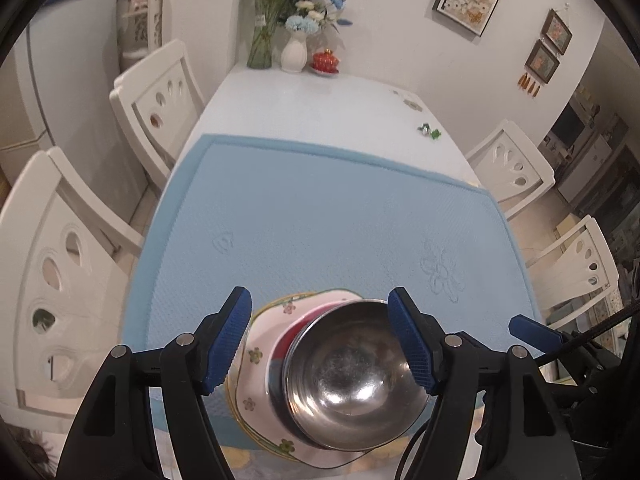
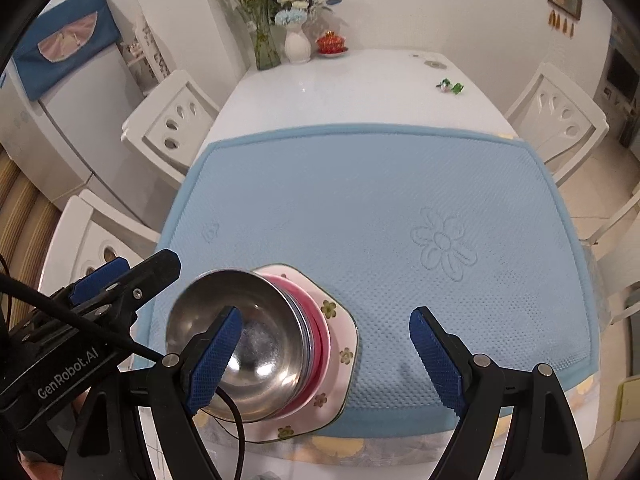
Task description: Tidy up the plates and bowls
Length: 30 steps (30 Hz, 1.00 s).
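Hovering over a finished-looking stack: both grippers hang above the near edge of the blue mat (image 2: pixel 380 208), angled down, nothing held.

Left gripper (image 1: pixel 320 340) has its jaws apart, one either side of the steel bowl (image 1: pixel 352 376) as seen from its wrist cam, pads clear of the rim, no contact visible. Right gripper (image 2: pixel 326 360) is spread wide over bare mat just right of the stack, empty; its left finger overlaps the bowl in view only, which looks like parallax, not touch.

Stack order, bottom up: floral plate (image 2: pixel 340 344) flat on the mat, a red-pink bowl (image 2: pixel 316 332) on it showing only as a band, then the steel bowl nested on top, mouth up. At least one more steel rim seems to be under the top bowl; count unclear. Largest at the base, smaller nested inside, so the pile sits stable and compact. Judged: organizing mostly done, grippers likely backing away after release.

Edges: the stack sits close to the near table (image 2: pixel 360 80) edge, the plate's near corner overhanging the mat onto the flowered cloth. A bump toward the person could tip it off. A black cable (image 2: pixel 236 420) loops just below the plate, so there is a snag risk.

Room: mat beyond and right of the stack is open. Far end holds vases (image 2: pixel 298 46), a red pot (image 2: pixel 330 44) and small green bits (image 2: pixel 450 87), all well apart. Chairs (image 2: pixel 172 120) flank both sides.
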Tool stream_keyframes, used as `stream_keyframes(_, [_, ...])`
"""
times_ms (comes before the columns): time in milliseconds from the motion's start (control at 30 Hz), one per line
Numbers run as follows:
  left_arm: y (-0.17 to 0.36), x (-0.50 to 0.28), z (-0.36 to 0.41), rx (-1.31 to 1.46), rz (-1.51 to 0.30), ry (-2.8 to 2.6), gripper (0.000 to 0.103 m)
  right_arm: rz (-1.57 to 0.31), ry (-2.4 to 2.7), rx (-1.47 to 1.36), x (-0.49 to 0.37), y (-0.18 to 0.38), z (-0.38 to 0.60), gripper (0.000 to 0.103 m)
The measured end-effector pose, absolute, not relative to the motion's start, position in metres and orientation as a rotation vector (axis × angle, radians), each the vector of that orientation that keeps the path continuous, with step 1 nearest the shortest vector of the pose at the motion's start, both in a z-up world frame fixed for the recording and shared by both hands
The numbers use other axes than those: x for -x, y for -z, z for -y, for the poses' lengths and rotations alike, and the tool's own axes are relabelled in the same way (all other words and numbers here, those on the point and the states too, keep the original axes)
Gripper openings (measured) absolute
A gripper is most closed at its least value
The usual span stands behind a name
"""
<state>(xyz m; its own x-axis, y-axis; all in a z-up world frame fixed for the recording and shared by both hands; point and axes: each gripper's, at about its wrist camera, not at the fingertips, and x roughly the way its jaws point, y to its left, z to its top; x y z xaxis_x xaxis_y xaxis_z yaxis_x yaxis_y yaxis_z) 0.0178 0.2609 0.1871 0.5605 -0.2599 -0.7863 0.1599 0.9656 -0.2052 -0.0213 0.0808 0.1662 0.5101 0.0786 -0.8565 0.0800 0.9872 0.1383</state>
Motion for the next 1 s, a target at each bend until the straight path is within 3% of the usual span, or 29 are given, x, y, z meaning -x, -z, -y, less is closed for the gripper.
stream_keyframes(267, [-0.216,-0.003,-0.264,0.058,-0.747,0.178,0.075,-0.840,0.048,-0.003,0.035,-0.201,-0.102,0.084])
stream_keyframes(1000, [-0.209,-0.005,-0.267,0.046,-0.749,0.136,0.075,-0.834,0.006,-0.079,0.030,-0.185,-0.107,0.084])
